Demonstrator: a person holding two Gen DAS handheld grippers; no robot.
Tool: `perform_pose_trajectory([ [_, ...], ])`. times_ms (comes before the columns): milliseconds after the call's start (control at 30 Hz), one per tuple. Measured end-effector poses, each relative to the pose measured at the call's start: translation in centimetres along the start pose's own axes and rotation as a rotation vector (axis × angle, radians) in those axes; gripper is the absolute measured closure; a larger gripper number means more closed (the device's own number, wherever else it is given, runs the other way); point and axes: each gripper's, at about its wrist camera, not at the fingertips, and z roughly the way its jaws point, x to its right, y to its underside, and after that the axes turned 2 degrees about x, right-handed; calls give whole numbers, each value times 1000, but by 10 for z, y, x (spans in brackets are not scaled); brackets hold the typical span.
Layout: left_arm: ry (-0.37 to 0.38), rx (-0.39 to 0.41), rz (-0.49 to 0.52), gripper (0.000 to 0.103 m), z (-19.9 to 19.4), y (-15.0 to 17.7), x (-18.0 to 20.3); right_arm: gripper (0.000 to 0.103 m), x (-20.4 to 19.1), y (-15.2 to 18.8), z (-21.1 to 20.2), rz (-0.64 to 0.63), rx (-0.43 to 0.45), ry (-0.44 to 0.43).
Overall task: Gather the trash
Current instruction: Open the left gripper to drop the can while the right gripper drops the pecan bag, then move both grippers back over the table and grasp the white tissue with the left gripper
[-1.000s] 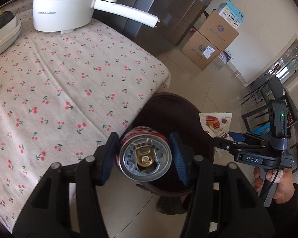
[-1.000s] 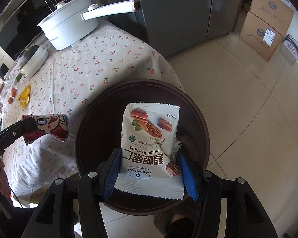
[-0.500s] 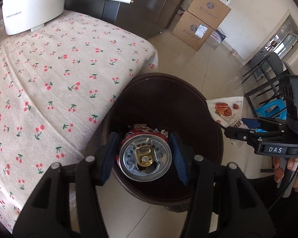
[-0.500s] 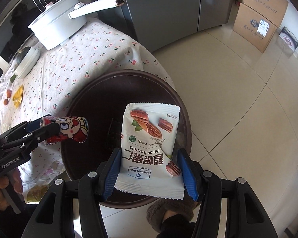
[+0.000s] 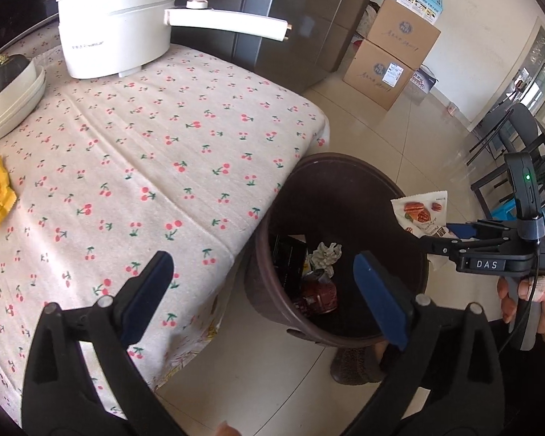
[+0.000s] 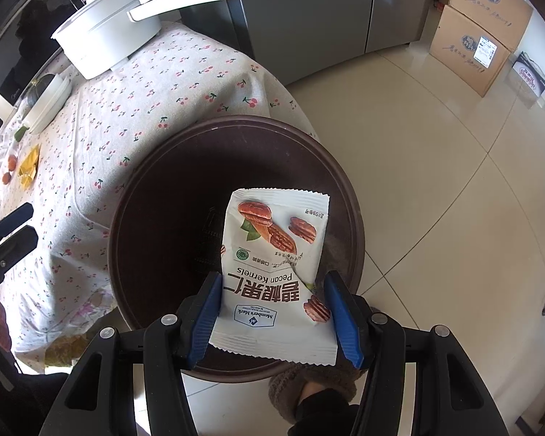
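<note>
Left gripper (image 5: 263, 292) angled down over table edge beside brown bin (image 5: 410, 196), jaws opening wide, nothing between them. Red can (image 5: 318, 296) lying in bin bottom next to crumpled paper (image 5: 325, 254). Right gripper (image 6: 276, 314) pointing steeply down above bin, blue pads clamped on pecan bag (image 6: 272, 272), bag hanging over bin mouth. Right hand (image 5: 537, 305) wrapped round handle.

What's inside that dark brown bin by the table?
In the trash bin lie a red drink can, a crumpled paper wad and something flat and black. The near wall hides the rest of the bottom.
</note>
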Motion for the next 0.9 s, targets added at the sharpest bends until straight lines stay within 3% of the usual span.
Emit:
perform_pose_trajectory([
  [200, -42, 16, -41, 1, -24, 8, -26, 43, -16, -3, 5, -7, -9, 2],
  [267, -55, 25, -53, 1, -32, 10, -33, 36, -21, -5, 6, 1, -14, -5],
  [333, -63, 33, -65, 1, -40, 14, -41, 22, -25, -6, 5, 14, -12, -10],
  [367, -70, 35, -71, 1, -45, 16, -44, 21, -27, -7, 4, 19, -7, -11],
  [667, -115, 56, -143, 0, -76, 28, -85, 19, -59, -16, 0, -7, 9, -24],
  [900, -168, 86, -244, 0, -106, 40, -128, 19, -106, -24, -2, -71, 24, -52],
])
